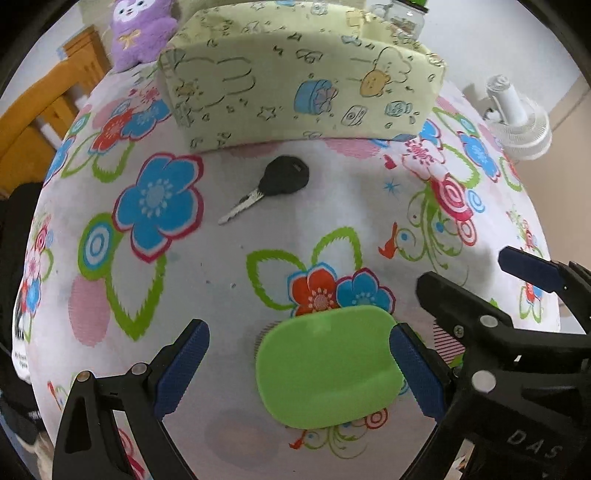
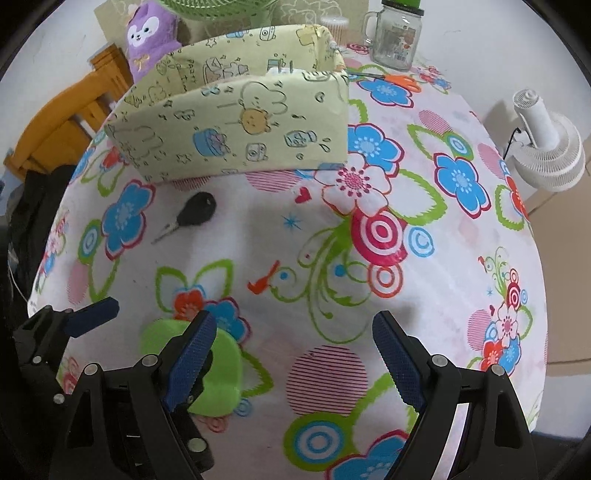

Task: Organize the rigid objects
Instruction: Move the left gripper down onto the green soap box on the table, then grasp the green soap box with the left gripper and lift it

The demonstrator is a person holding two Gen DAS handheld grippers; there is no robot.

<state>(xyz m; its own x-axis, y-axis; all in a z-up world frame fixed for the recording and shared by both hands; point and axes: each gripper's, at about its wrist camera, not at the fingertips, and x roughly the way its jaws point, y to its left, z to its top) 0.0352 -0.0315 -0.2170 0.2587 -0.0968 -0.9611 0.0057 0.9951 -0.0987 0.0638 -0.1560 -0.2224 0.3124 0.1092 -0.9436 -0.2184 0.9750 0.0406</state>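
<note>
A flat green rounded piece (image 1: 325, 369) lies on the flowered tablecloth (image 1: 229, 266). My left gripper (image 1: 299, 326) stands open around it: the right pad is at its edge and the left pad is well apart from it. A black-headed key (image 1: 280, 181) lies beyond, in front of a pale green patterned open box (image 1: 295, 92). My right gripper (image 2: 293, 317) is open over bare cloth, just right of the green piece (image 2: 221, 380), with nothing between its fingers. The key (image 2: 195, 214) and the box (image 2: 240, 136) lie to its far left.
A purple plush toy (image 2: 147, 33) sits behind the box. A glass mug jar (image 2: 397, 37) and orange-handled scissors (image 2: 399, 81) are at the back. A white fan (image 2: 546, 147) stands off the right edge, a wooden chair (image 1: 37, 122) off the left.
</note>
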